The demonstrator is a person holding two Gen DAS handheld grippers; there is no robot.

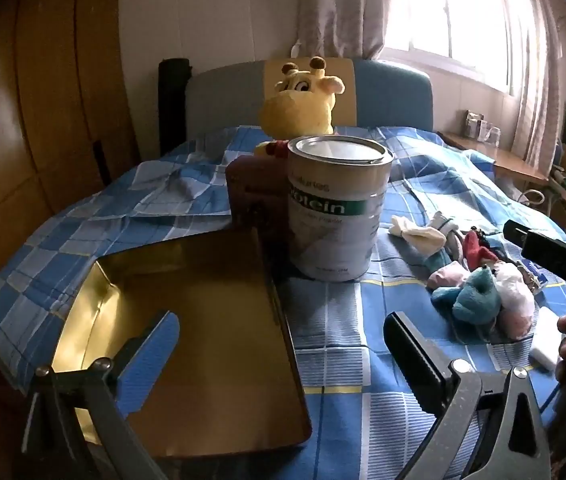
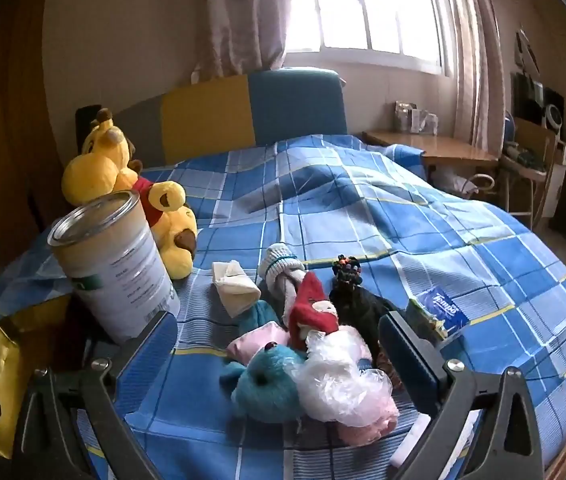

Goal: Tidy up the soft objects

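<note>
While untouched, soft toys (image 2: 307,364) heaped

A blue-and-white checked bedspread (image 2: 363,216) carried a yellow plush giraffe (image 2: 99,164), a teal plush toy (image 2: 267,384), a gold tin tray (image 1: 187,320) and a white can (image 1: 335,208).

Bright window (image 2: 363,8) with pale curtains (image 2: 243,12), blue-yellow headboard (image 2: 251,108), wooden desk (image 2: 435,148), wood wardrobe (image 1: 43,100).
</note>
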